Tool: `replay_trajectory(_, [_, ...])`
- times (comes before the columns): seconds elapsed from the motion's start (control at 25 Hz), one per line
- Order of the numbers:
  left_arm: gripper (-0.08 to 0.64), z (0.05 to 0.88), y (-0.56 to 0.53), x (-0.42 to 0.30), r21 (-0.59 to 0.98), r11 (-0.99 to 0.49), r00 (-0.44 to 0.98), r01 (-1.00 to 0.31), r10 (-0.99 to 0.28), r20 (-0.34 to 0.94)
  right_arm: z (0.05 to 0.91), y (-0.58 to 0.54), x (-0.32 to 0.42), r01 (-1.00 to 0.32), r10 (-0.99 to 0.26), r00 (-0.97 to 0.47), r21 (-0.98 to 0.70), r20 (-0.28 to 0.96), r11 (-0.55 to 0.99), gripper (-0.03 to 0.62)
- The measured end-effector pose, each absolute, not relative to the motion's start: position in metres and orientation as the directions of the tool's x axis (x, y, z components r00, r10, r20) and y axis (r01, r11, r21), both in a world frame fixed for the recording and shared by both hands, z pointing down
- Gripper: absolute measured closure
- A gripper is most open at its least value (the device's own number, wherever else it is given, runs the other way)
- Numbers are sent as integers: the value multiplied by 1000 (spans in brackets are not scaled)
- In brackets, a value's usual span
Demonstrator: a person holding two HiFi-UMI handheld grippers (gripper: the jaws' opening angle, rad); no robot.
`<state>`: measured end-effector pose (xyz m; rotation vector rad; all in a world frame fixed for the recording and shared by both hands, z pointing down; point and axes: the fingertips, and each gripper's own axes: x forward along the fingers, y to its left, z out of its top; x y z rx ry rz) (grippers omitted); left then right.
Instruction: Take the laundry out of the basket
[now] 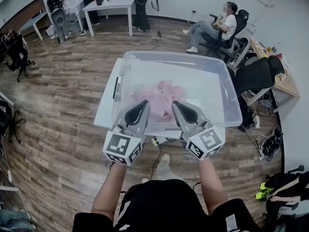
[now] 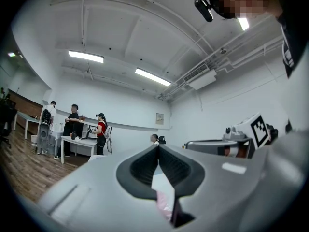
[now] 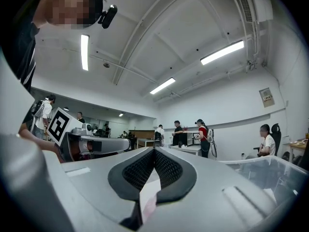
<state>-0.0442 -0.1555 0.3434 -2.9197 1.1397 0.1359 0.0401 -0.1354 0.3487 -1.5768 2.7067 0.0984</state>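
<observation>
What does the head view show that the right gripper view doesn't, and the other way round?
Only the head view: the white table under the clear plastic bin, the wooden floor, and the pink laundry as a whole heap inside the bin.

Only the right gripper view: the ceiling light strips, and a head-on look at the right gripper, its jaws closed tip to tip with nothing between them.

Both: the bin, the left gripper beside the right one, and a seated person beyond. In the right gripper view the laundry is only a pink sliver behind the jaws.
</observation>
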Motion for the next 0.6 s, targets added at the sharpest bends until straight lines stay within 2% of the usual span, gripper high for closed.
replay_trajectory(0.6, [551,333,-258,9,-3,-692,691,-722,-720,-67,339,-247,90,-824,-821,-567,31,-68,566,595])
